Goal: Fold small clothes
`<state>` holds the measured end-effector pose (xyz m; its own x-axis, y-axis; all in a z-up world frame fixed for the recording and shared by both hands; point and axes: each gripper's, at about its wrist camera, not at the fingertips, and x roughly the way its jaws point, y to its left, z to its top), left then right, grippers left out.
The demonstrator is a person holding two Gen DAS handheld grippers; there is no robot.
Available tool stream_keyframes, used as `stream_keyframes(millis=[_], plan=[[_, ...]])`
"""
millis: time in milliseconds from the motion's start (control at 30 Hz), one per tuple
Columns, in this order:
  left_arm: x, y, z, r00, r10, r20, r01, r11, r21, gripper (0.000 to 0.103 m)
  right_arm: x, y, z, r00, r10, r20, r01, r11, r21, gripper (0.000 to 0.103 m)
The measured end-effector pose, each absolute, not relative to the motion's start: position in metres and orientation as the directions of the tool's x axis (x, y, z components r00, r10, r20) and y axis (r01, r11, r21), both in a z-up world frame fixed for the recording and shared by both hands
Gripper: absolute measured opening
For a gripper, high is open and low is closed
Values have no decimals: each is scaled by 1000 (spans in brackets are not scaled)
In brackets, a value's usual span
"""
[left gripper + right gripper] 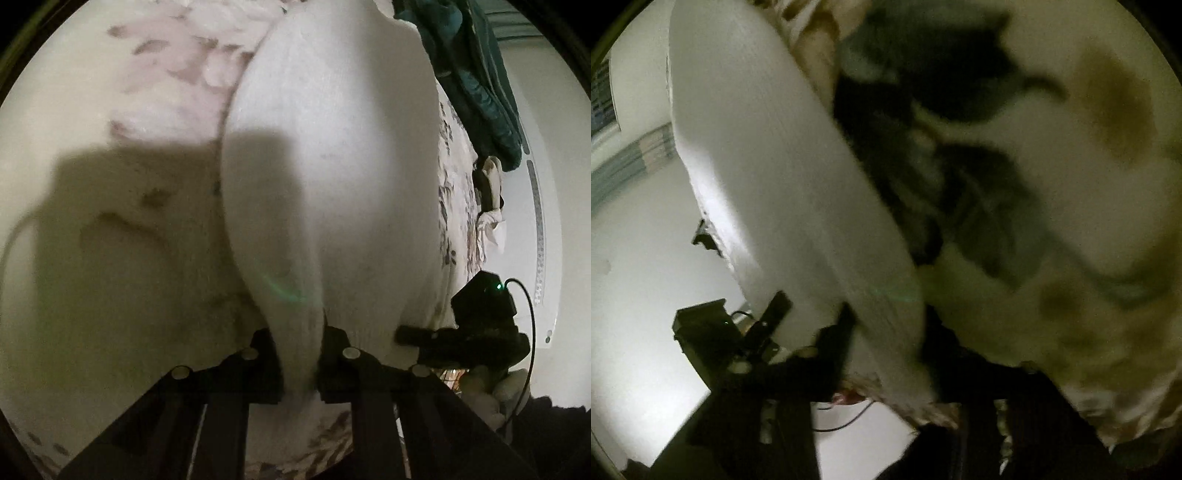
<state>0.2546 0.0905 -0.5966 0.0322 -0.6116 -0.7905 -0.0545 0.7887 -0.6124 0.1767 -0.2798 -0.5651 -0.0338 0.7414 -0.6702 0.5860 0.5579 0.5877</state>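
Both tools, left (298,354) and right (886,354), grasp the white garment (332,147); only the left view shows teal clothes (476,74).

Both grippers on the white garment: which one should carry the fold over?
Probably right. The right gripper pinches the white garment over the bed's edge, already lifted; the left gripper pinches it low over the bedspread, suited to anchoring.

Floral bedspread (159,122), teal garment (476,85) heaped at its edge.
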Motion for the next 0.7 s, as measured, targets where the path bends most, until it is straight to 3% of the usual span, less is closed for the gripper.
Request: stream_keyframes(millis=[133,333,533,700], plan=[[253,101,-574,61,-643,-764,-78,760,-646,10,179,-273,-542,12,758,-652,584,524,620,14],[284,106,-508,154,-673,-724,-18,730,-683,10,219,-275,-461,97,770,-630,478,519,708,13],[368,97,-452,321,-698,-640,67,691,-720,10,318,-287,-391,232,756,-612,345,524,779,13],[455,93,-449,398,-685,-610,81,688,-721,10,425,-293,-372,321,724,-610,294,536,791,13]])
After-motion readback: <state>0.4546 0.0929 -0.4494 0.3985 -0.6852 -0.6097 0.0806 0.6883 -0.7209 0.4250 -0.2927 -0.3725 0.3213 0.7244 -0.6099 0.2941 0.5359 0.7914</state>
